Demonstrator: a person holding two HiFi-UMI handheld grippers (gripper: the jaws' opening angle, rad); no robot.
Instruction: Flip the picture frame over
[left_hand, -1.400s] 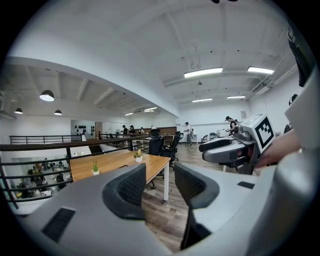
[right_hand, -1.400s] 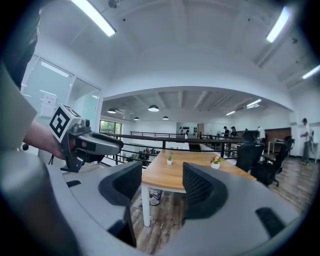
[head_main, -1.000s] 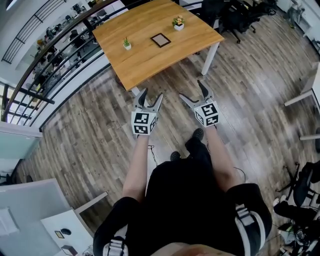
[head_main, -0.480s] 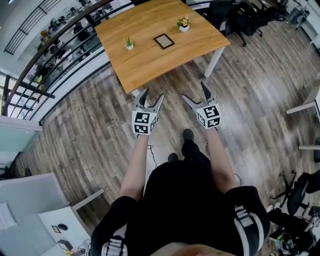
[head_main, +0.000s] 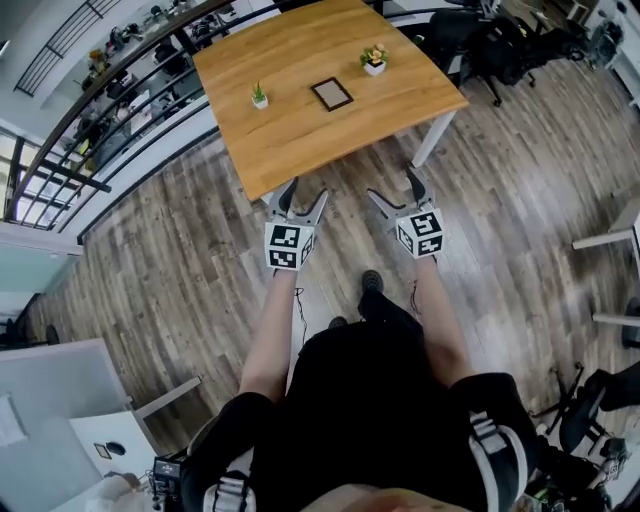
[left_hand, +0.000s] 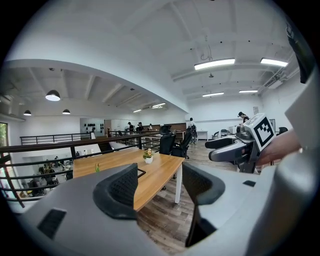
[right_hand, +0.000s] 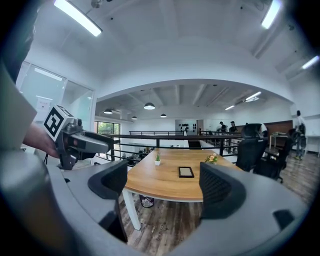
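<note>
Both hand-held grippers (head_main: 305, 192) (head_main: 392, 186) gape wide, empty, above plank floor (head_main: 180, 290); picture frame (head_main: 331, 94) lies on wooden table (head_main: 300, 140).

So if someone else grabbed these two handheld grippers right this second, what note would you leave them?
Left gripper: open, empty, held over the floor short of the table.
Right gripper: open, empty, level with the left one.
Picture frame: flat on the table, between a small green plant and a flower pot, untouched.
Done: nothing yet.
Left: step up, grip the frame, flip it over, set it down.
</note>
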